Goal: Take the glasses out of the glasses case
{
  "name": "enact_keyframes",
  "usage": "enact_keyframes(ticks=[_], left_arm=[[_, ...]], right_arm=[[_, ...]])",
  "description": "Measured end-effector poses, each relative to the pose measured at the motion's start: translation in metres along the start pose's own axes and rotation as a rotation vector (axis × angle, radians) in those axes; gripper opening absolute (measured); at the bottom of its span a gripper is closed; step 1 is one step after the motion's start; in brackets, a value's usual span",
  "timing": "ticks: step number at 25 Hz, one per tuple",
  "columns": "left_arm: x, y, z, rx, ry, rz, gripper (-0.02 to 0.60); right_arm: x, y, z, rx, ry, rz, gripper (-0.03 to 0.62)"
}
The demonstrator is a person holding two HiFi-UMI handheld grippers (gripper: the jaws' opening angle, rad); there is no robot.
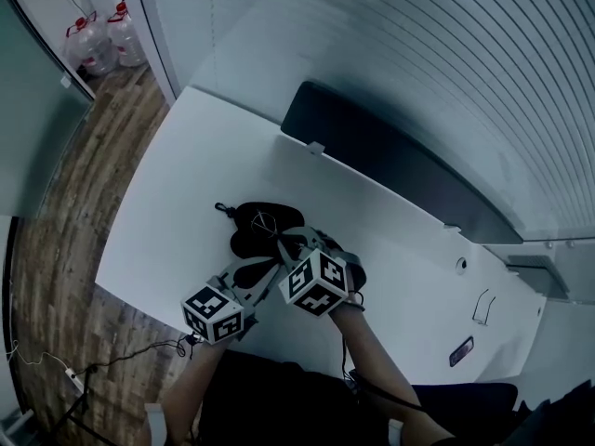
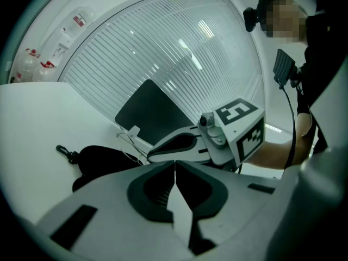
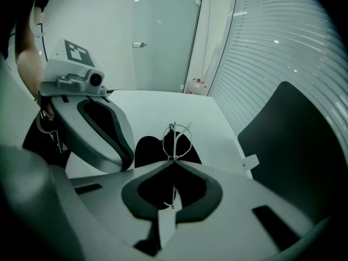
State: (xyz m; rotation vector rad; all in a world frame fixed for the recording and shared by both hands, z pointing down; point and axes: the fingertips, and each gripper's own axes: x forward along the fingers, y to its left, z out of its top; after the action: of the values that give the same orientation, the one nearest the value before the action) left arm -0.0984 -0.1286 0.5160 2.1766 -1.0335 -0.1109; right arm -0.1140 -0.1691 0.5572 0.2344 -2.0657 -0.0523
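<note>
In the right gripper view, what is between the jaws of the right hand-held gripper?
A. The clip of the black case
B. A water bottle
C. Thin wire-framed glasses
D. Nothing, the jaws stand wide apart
C: the right hand-held gripper has its jaws closed on the glasses, whose thin frame sticks out past the tips in front of the black glasses case.

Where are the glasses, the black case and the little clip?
glasses [image 3: 174, 141]: right gripper view, wire frame above the jaw tips
black case [image 1: 251, 242]: head view, its dark lower side
little clip [image 2: 68, 154]: left gripper view, the clip's middle
</note>
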Motion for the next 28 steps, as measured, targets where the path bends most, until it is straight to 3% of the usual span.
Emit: enact_keyframes(ticks=[28], left_arm=[[0.018,-0.016,-0.024,0.018,0.121,-0.076,0.012]], right_arm=[[-0.018,-0.018,-0.062,0.184,0.045,-0.063,0.017]])
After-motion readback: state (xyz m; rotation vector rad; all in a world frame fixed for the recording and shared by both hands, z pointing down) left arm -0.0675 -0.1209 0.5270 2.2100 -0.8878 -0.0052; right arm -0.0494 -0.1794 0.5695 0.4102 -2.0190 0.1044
